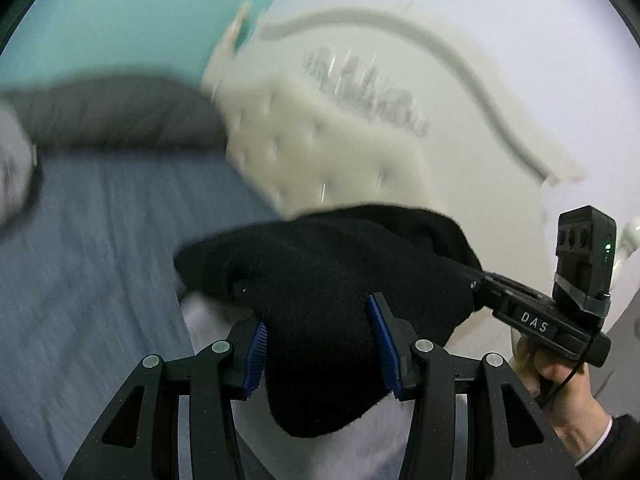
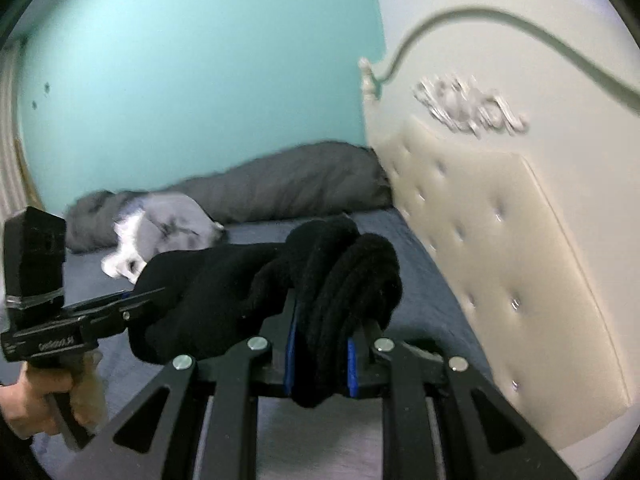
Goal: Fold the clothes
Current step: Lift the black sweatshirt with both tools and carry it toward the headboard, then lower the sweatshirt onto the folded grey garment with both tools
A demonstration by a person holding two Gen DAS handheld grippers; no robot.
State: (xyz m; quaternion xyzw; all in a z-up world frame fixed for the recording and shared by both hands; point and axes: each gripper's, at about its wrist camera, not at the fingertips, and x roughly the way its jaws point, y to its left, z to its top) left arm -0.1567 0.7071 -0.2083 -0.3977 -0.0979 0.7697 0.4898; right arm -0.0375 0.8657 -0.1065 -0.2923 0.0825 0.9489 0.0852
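Note:
A black knit garment (image 1: 320, 264) hangs stretched between my two grippers above the bed. In the left wrist view my left gripper (image 1: 320, 316) is shut on a thick fold of it, blue pads pressing both sides. My right gripper (image 1: 478, 280) comes in from the right, held by a hand, with its tip buried in the fabric. In the right wrist view my right gripper (image 2: 324, 332) is shut on a bunched, rolled end of the black garment (image 2: 224, 280). My left gripper (image 2: 140, 294) grips the other end at the left.
A blue-grey bed sheet (image 2: 420, 300) lies below. A cream tufted headboard (image 2: 500, 240) rises on the right. A dark grey pillow (image 2: 300, 180) lies along the teal wall (image 2: 200, 60), with a light grey and white garment (image 2: 168, 224) in front of it.

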